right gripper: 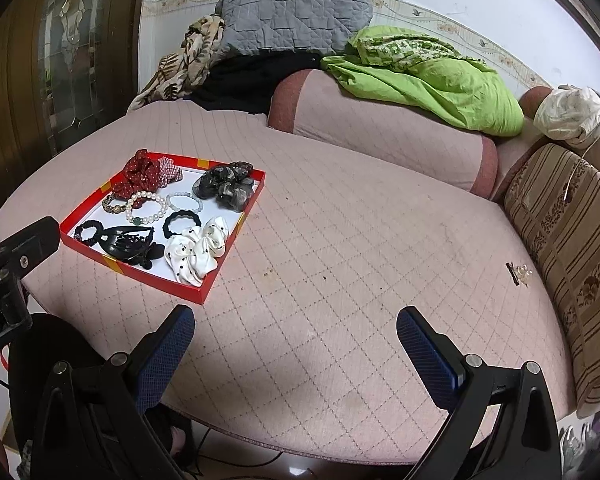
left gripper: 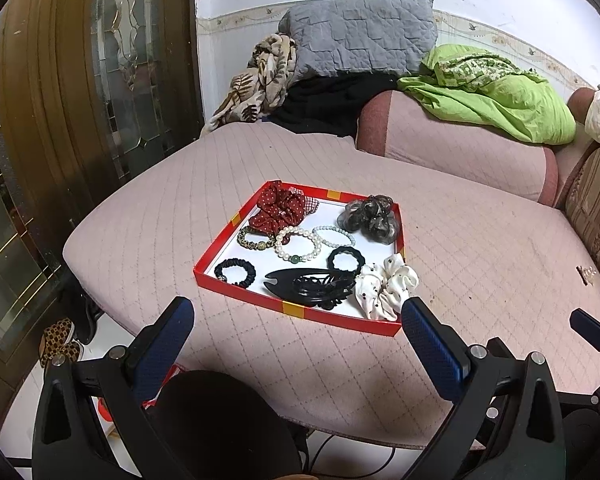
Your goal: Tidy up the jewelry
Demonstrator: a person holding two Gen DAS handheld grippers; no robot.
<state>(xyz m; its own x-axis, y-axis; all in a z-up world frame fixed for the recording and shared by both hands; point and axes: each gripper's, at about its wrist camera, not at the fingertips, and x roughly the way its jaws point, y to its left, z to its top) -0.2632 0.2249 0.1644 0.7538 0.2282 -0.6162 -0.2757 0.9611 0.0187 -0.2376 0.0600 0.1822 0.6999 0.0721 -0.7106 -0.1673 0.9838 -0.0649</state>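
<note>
A red-rimmed tray (left gripper: 236, 291) (right gripper: 85, 251) lies on the pink quilted cushion. It holds a red dotted scrunchie (left gripper: 278, 209), a grey scrunchie (left gripper: 370, 216), a white dotted scrunchie (left gripper: 384, 286) (right gripper: 196, 254), a pearl bracelet (left gripper: 298, 245), a black claw clip (left gripper: 310, 286) (right gripper: 130, 244), black hair ties and other bracelets. A small clear clip (right gripper: 518, 271) lies alone on the cushion at the right, also in the left wrist view (left gripper: 586, 274). My left gripper (left gripper: 298, 316) is open and empty just before the tray. My right gripper (right gripper: 296, 324) is open and empty over bare cushion.
A pink bolster (right gripper: 380, 136) with a green cloth (right gripper: 432, 80), a grey pillow (right gripper: 292, 16) and a patterned blanket (right gripper: 188, 60) lie at the back. A striped cushion (right gripper: 568, 248) stands at the right. A wooden glass door (left gripper: 80, 100) is left. The cushion's front edge is close below the grippers.
</note>
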